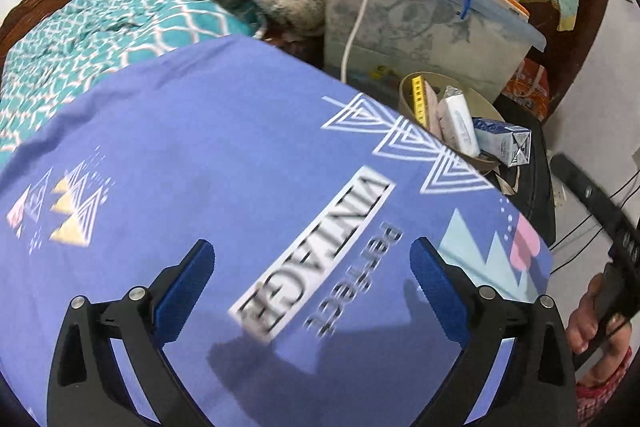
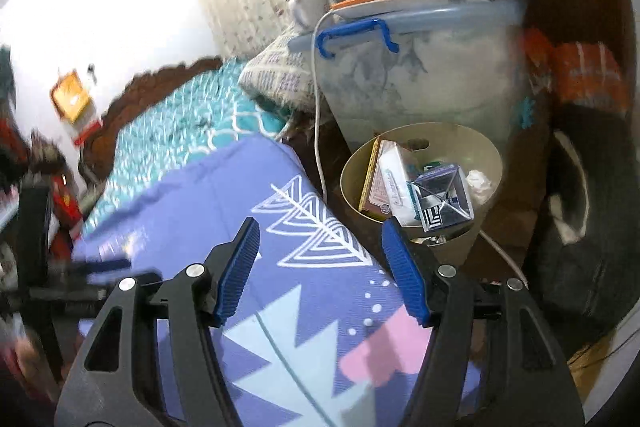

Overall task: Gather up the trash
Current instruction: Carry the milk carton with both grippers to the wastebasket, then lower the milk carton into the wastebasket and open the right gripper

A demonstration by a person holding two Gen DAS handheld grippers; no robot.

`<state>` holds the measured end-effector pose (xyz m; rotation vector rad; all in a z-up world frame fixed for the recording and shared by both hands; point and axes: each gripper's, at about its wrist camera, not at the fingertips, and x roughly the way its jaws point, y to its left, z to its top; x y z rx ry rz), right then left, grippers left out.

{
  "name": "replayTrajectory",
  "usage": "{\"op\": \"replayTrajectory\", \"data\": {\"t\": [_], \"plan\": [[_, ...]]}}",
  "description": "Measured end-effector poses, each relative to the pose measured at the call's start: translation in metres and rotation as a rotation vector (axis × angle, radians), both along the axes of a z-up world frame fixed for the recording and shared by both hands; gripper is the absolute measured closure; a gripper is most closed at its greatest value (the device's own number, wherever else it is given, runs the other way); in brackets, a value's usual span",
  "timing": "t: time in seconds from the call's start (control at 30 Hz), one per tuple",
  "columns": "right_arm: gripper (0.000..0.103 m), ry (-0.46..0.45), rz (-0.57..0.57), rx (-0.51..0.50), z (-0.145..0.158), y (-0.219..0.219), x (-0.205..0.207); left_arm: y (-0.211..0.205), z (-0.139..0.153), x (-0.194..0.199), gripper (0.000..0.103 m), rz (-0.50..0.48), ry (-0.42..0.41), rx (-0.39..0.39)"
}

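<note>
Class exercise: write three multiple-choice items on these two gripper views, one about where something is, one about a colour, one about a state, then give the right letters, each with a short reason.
1. Where is the blue-and-white carton?
A. On the purple bedcover
B. In the beige bin
C. On the storage box lid

2. What colour is the latch handle on the clear storage box?
A. Blue
B. Red
C. Green

3. How is the right gripper?
A. Shut on a wrapper
B. Shut with nothing in it
C. Open with nothing in it

Answers:
1 B, it sits among the other rubbish inside the beige bin.
2 A, the clip is blue.
3 C, its fingers stand apart above the purple bedcover.
</note>
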<state>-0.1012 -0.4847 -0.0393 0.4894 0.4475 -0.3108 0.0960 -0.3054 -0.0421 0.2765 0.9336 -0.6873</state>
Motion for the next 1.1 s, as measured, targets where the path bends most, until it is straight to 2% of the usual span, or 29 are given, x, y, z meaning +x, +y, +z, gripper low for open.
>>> {"op": "replayTrajectory", "data": {"t": [0.03, 0.07, 0.1, 0.23, 0.33, 0.37, 0.47, 0.57, 0.63, 0.7, 0.77, 0.83, 0.93, 0.97, 1.0, 1.07, 1.1], "plan": [[0.045, -0.001, -0.023, 0.023, -0.003, -0.006, -0.003, 0.005, -0.001, -0.002, 0.009, 0.001, 0.002, 0.000], [0.057, 0.014, -0.032, 0.038, -0.006, -0.012, -0.003, 0.010, -0.002, -0.004, 0.009, 0.000, 0.004, -0.001], [0.064, 0.037, -0.039, 0.054, -0.009, -0.020, -0.002, 0.015, -0.003, -0.007, 0.009, 0.000, 0.005, -0.002], [0.066, 0.145, -0.060, 0.085, -0.024, -0.060, 0.004, 0.019, -0.007, -0.012, 0.009, -0.010, 0.013, -0.003], [0.071, 0.221, -0.051, 0.066, -0.033, -0.082, 0.023, 0.015, -0.008, -0.014, 0.009, -0.010, 0.014, -0.007], [0.075, 0.243, -0.046, 0.057, -0.036, -0.089, 0.033, 0.014, -0.009, -0.014, 0.009, -0.009, 0.016, -0.007], [0.076, 0.277, -0.040, -0.023, -0.032, -0.098, 0.058, 0.006, -0.010, -0.015, 0.009, -0.014, 0.025, 0.001], [0.076, 0.334, 0.001, 0.026, -0.039, -0.108, 0.077, 0.000, -0.010, -0.021, 0.009, -0.032, 0.018, 0.011], [0.076, 0.319, 0.026, 0.045, -0.040, -0.111, 0.082, -0.003, -0.009, -0.024, 0.009, -0.046, 0.007, 0.011], [0.076, 0.329, 0.034, 0.028, -0.038, -0.111, 0.089, -0.006, -0.011, -0.025, 0.009, -0.055, 0.009, 0.018], [0.076, 0.353, 0.056, 0.059, -0.042, -0.112, 0.097, -0.008, -0.013, -0.025, 0.009, -0.059, 0.016, 0.031], [0.075, 0.369, 0.062, 0.045, -0.042, -0.109, 0.099, -0.008, -0.013, -0.025, 0.009, -0.063, 0.017, 0.026], [0.074, 0.328, 0.054, -0.029, -0.030, -0.099, 0.093, -0.006, -0.012, -0.025, 0.009, -0.063, 0.018, 0.019], [0.069, 0.314, 0.047, -0.066, -0.024, -0.096, 0.090, -0.006, -0.012, -0.024, 0.009, -0.063, 0.023, 0.016], [0.048, 0.312, 0.034, -0.101, -0.019, -0.093, 0.090, -0.005, -0.012, -0.023, 0.009, -0.064, 0.029, 0.013], [0.020, 0.303, 0.006, -0.186, -0.012, -0.091, 0.094, -0.005, -0.012, -0.022, 0.009, -0.064, 0.037, 0.008], [0.020, 0.300, -0.006, -0.228, -0.010, -0.091, 0.096, -0.004, -0.012, -0.022, 0.009, -0.064, 0.037, 0.006]]}}
